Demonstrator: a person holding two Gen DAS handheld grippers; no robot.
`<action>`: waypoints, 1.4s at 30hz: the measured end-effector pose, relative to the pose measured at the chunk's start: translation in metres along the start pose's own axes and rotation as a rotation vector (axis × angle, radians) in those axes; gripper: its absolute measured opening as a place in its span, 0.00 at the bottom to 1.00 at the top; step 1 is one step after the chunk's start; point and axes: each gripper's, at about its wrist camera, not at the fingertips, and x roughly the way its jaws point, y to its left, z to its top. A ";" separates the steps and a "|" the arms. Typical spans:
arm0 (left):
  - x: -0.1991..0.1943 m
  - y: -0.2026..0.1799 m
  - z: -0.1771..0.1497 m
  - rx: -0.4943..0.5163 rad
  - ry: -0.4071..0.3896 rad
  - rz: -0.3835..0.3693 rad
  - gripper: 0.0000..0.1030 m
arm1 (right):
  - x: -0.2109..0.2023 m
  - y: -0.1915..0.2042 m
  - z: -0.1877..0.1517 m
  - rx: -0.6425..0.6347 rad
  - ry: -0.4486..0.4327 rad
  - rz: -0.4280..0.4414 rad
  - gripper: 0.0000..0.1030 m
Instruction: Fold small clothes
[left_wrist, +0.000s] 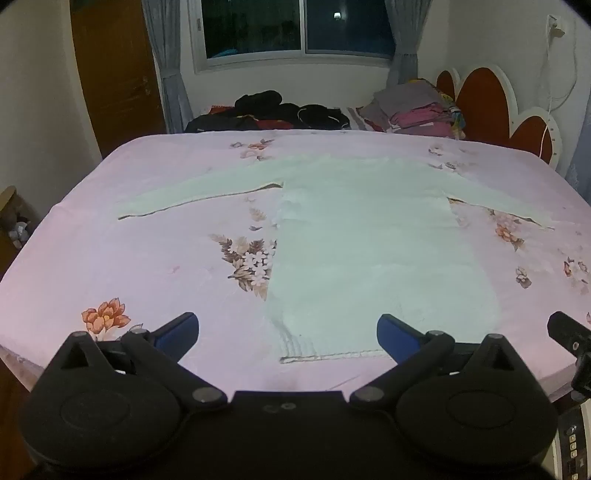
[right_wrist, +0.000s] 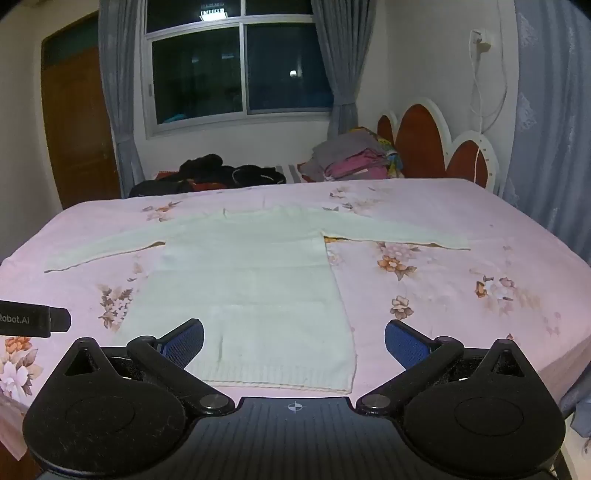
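Pale knit sweater lies flat on the bed, hem at its near edge; both hand-held grippers, left and right, jaws apart and empty, should probably pinch a sleeve cuff and fold it inward.

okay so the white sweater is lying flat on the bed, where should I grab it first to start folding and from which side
Probably a sleeve cuff. The white sweater lies flat with both sleeves spread sideways, so each cuff is a free edge on the pink floral sheet. Take the cuff on the picture's right with the open right gripper, coming from the outer end, one finger slid under. The left gripper, also open, suits the other cuff.
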 end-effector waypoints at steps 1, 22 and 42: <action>0.000 0.002 0.000 -0.002 0.000 -0.003 1.00 | 0.000 0.001 0.000 -0.001 -0.001 0.000 1.00; 0.009 0.004 -0.005 0.037 0.036 0.003 1.00 | 0.007 0.018 0.002 0.004 0.004 -0.010 1.00; 0.014 0.002 -0.005 0.049 0.046 -0.003 1.00 | 0.011 0.020 0.004 0.007 0.008 -0.015 1.00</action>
